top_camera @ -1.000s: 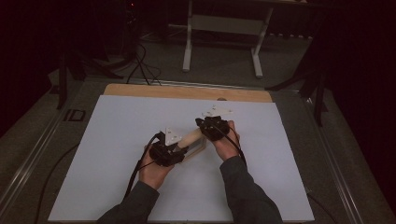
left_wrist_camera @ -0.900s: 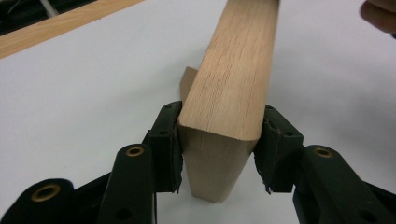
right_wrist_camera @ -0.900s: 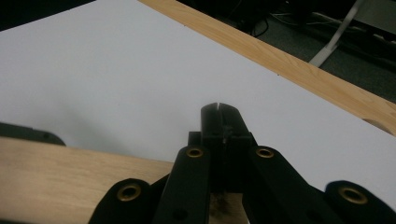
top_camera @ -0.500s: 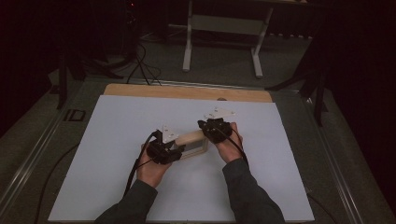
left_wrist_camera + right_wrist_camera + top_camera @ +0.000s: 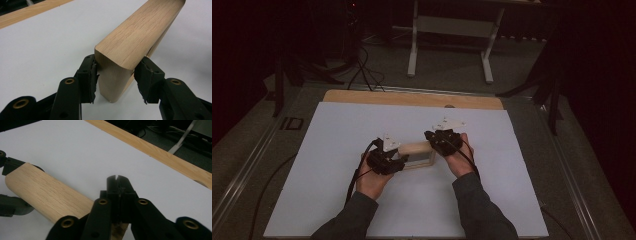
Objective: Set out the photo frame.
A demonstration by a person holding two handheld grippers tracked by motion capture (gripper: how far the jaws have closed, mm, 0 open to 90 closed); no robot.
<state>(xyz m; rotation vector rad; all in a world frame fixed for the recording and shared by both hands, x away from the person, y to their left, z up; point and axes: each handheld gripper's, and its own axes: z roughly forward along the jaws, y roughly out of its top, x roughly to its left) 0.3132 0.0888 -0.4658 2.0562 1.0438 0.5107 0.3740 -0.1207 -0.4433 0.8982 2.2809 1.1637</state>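
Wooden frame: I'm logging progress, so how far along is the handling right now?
Done: the wooden frame stands upright on the white table. In hand: the left hand-held gripper brackets one end, jaws against both faces. The right hand-held gripper sits at the other end with jaws shut, seemingly on the frame. Left: wherever the frame goes next.
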